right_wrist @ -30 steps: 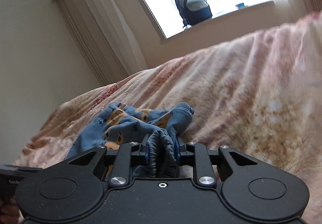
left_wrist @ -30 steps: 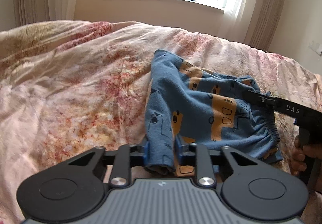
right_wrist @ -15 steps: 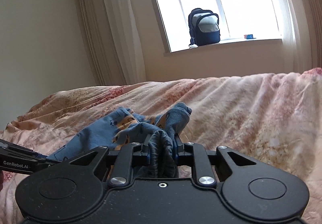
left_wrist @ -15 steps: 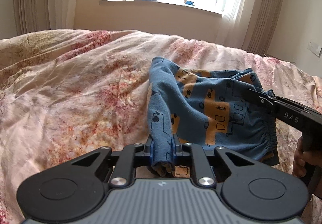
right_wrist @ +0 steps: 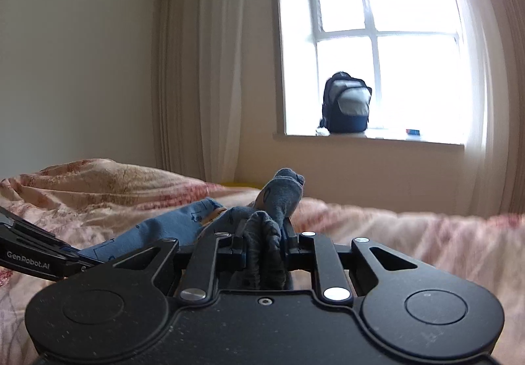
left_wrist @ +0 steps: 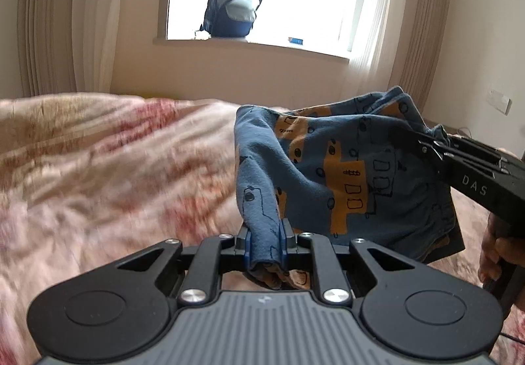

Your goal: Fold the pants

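Above the bed (left_wrist: 98,168), near edge, both grippers are carrying the pants (left_wrist: 334,168) clear of the quilt. Left gripper (left_wrist: 265,245) is clamping a blue fabric corner; right gripper (right_wrist: 262,243) is pinching the bunched dark waistband. Step looks like lift-and-spread ahead of a fold. Next move is probably pulling the two grips apart to flatten the cloth, then laying it down. Pants are hanging creased and doubled, blue knit with orange vehicle print, elastic waist gathered at right.
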`<state>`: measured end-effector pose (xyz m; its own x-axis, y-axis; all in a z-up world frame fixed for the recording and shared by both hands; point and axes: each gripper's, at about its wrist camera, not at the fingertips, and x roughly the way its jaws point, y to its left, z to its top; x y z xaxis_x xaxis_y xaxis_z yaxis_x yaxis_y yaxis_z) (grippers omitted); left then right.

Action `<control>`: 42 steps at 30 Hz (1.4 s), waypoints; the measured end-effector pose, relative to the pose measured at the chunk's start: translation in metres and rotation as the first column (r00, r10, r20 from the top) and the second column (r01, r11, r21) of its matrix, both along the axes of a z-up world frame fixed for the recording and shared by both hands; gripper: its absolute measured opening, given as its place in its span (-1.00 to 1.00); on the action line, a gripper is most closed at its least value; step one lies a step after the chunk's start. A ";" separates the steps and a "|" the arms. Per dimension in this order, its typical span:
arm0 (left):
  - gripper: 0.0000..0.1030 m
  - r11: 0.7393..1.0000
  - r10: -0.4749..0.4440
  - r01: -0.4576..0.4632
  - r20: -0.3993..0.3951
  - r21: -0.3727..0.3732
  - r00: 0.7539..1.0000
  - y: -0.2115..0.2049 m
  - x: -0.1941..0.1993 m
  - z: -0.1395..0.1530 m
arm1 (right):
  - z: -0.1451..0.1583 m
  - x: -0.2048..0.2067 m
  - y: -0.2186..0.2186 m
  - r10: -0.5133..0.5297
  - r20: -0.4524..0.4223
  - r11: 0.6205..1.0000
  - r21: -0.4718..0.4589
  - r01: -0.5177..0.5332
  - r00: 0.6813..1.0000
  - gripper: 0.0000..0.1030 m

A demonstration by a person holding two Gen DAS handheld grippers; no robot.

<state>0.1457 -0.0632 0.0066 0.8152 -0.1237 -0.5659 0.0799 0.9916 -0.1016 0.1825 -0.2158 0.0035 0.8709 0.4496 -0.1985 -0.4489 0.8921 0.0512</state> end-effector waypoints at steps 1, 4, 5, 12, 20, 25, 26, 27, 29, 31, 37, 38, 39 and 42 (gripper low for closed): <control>-0.66 1.000 0.007 -0.007 0.018 -0.002 1.000 0.004 0.006 0.003 | 0.006 0.007 0.004 0.007 0.015 1.000 -0.011 -0.007 1.000 -0.62; -0.66 0.999 0.034 -0.034 0.055 -0.013 0.998 0.016 0.025 0.006 | 0.018 0.030 0.017 0.029 0.039 0.999 -0.033 -0.028 0.999 -0.62; -0.66 0.999 0.039 -0.037 0.057 -0.020 0.998 0.020 0.031 0.005 | 0.021 0.040 0.020 0.037 0.041 0.999 -0.035 -0.035 0.998 -0.62; -0.66 0.997 0.060 -0.058 0.056 -0.044 0.997 0.041 0.083 -0.028 | -0.002 0.114 0.031 0.057 -0.066 0.998 0.004 -0.057 0.996 -0.62; -0.64 0.998 0.041 -0.041 0.008 -0.039 0.999 0.050 0.093 -0.060 | -0.052 0.152 0.019 0.038 -0.231 0.996 0.088 -0.018 0.972 -0.60; -0.63 0.999 0.038 -0.037 0.003 -0.023 0.999 0.050 0.097 -0.059 | -0.058 0.151 0.017 0.040 -0.233 0.995 0.098 -0.017 0.972 -0.58; -0.63 0.999 0.038 -0.038 0.002 -0.024 0.999 0.050 0.097 -0.059 | -0.058 0.151 0.017 0.039 -0.232 0.995 0.098 -0.017 0.972 -0.58; -0.63 0.999 0.038 -0.038 0.001 -0.024 0.999 0.050 0.097 -0.058 | -0.058 0.152 0.018 0.039 -0.230 0.996 0.092 -0.018 0.972 -0.58; -0.61 0.999 0.037 -0.037 -0.001 -0.026 0.999 0.052 0.099 -0.060 | -0.058 0.152 0.018 0.038 -0.227 0.997 0.080 -0.020 0.973 -0.58; -0.58 0.999 0.037 -0.037 -0.006 -0.027 0.999 0.052 0.099 -0.059 | -0.057 0.153 0.021 0.033 -0.229 0.997 0.075 -0.016 0.973 -0.56; 0.22 0.995 0.056 -0.058 -0.029 -0.075 0.998 0.056 0.093 -0.054 | -0.054 0.146 0.020 -0.036 -0.226 0.998 0.042 0.047 0.973 -0.02; 0.29 0.996 0.054 -0.055 -0.025 -0.075 0.998 0.056 0.090 -0.052 | -0.053 0.142 0.019 -0.047 -0.220 0.997 0.044 0.058 0.974 0.18; 0.36 0.996 0.051 -0.052 -0.021 -0.068 0.998 0.055 0.088 -0.050 | -0.051 0.137 0.017 -0.062 -0.214 0.996 0.044 0.074 0.975 0.35; 0.83 0.998 0.066 -0.066 0.008 -0.022 0.998 0.049 0.074 -0.039 | -0.042 0.115 0.014 -0.095 -0.187 0.993 0.054 0.107 0.978 0.63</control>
<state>0.2198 -0.0144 -0.0328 0.8267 -0.0817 -0.5567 0.0156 0.9923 -0.1225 0.2973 -0.2022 -0.0388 0.8638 0.3776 -0.3335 -0.3341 0.9248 0.1820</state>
